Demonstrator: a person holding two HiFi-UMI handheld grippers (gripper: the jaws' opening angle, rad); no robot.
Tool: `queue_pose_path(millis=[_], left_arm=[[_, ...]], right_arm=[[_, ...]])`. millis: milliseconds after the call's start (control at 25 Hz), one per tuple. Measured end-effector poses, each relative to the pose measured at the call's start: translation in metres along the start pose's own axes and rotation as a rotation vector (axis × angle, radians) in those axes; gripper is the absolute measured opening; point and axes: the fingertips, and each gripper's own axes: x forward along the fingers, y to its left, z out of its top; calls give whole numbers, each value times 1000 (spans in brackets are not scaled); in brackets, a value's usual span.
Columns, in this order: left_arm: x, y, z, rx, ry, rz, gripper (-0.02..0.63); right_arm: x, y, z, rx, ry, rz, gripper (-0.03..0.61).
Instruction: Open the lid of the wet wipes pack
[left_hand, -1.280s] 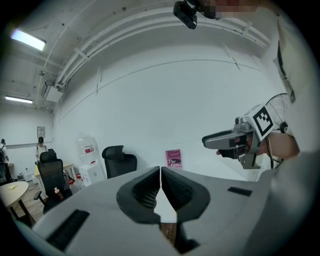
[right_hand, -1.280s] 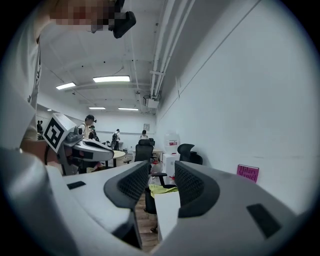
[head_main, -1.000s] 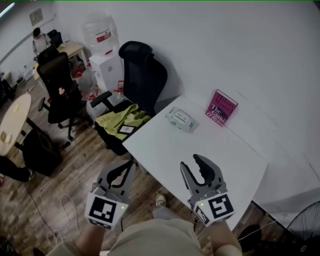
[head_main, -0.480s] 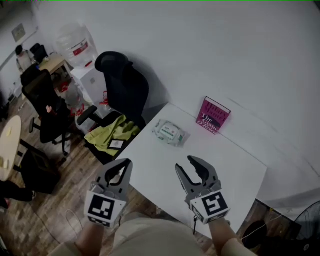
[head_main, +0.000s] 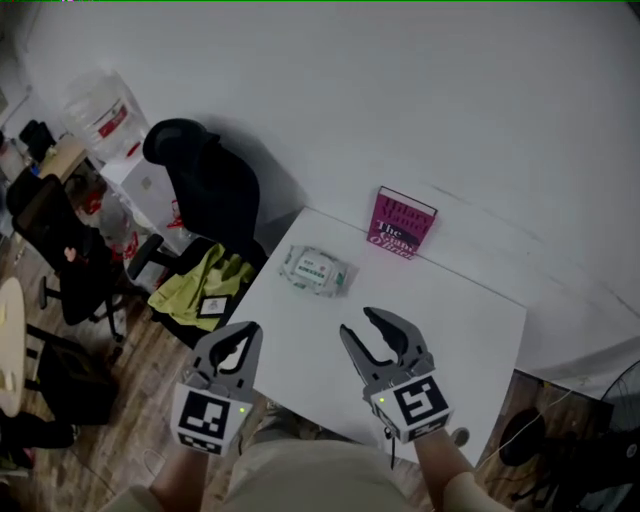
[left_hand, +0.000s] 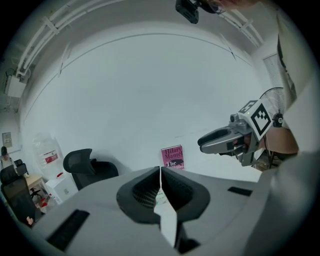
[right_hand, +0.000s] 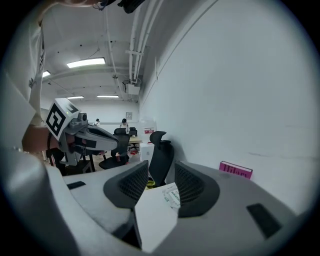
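Note:
The wet wipes pack (head_main: 315, 270) lies flat near the far left corner of the white table (head_main: 470, 320), its lid down. It also shows between the right jaws in the right gripper view (right_hand: 171, 196). My left gripper (head_main: 248, 333) hangs at the table's near left edge, shut on nothing, its tips meeting (left_hand: 160, 168). My right gripper (head_main: 358, 322) hovers over the table's near part, open and empty (right_hand: 161, 167). Both are well short of the pack.
A pink book (head_main: 401, 223) leans on the wall behind the table. A black office chair (head_main: 200, 180) with a green cloth (head_main: 200, 280) on its seat stands left of the table. A water dispenser (head_main: 105, 115) and more chairs are farther left.
The view has swung right, so the table and pack sit further left and lower in the frame. Both grippers have come nearer the pack, the left one up to the table edge.

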Motion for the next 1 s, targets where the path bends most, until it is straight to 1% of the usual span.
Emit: queue_pose_path(millis=[160,320,520,720,880,1000], left_arm=[[17,15,-1,4,-14,-72,26],[32,37,-5,4,-18,-141,26],[46,63,-8,27,-38,-229,26],[55,85,-17,41,-23,-269,26],[61,90,-20,46,-28,-314,26],[65,91,-24,45,-30,-338,26]], right_arm=[[18,-4,-6,-24,53,-59,173],[41,2,-9,-23,111,-98,173],[65,9,-7,-13,138,-180,173],[82,15,-11,13,164,-235,173],[90,14,-11,16,178,-273,173],[97,13,-17,15,198,-284,173]])
